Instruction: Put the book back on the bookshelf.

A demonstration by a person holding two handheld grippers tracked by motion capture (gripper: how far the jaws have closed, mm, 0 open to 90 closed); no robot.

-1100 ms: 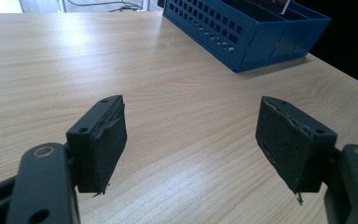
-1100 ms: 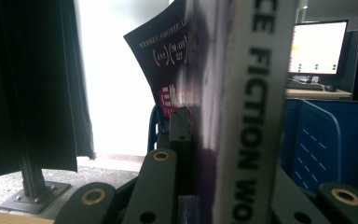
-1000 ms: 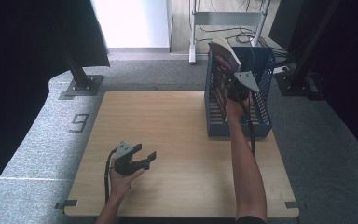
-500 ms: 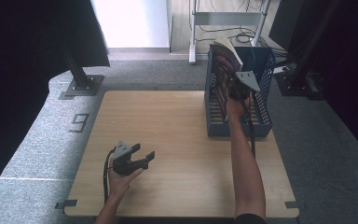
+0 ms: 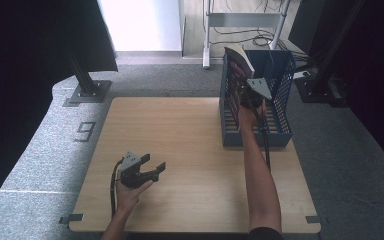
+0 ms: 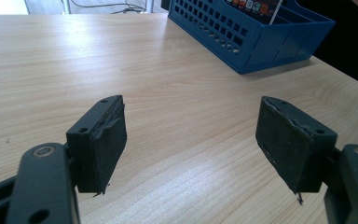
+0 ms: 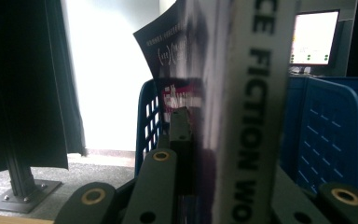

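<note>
From the high view, we have the right tongs clamped on a book that stands tilted in the blue basket at the far right of the desk. The book's top leans over the basket's near-left wall, and its lower part sits inside. We judge the step in hand to be either seating the book in the basket or drawing it out; the frames do not tell us which. Either way the next move calls for keeping the spine in line with the basket's slots, so that the cover does not catch on the wall. Our left tongs rest low over the near-left part of the desk, well apart from the basket, with nothing between them.

In the left gripper view, our left tongs stand wide open over bare wood, the pads touching nothing. The blue basket lies farther off at upper right, with printed spines just visible inside it.

In the right gripper view, our right tongs are closed tight on the book, whose pale spine with large dark lettering rises just in front of the camera. A dark cover curls away at its left. The blue basket wall stands behind and beside it.
</note>
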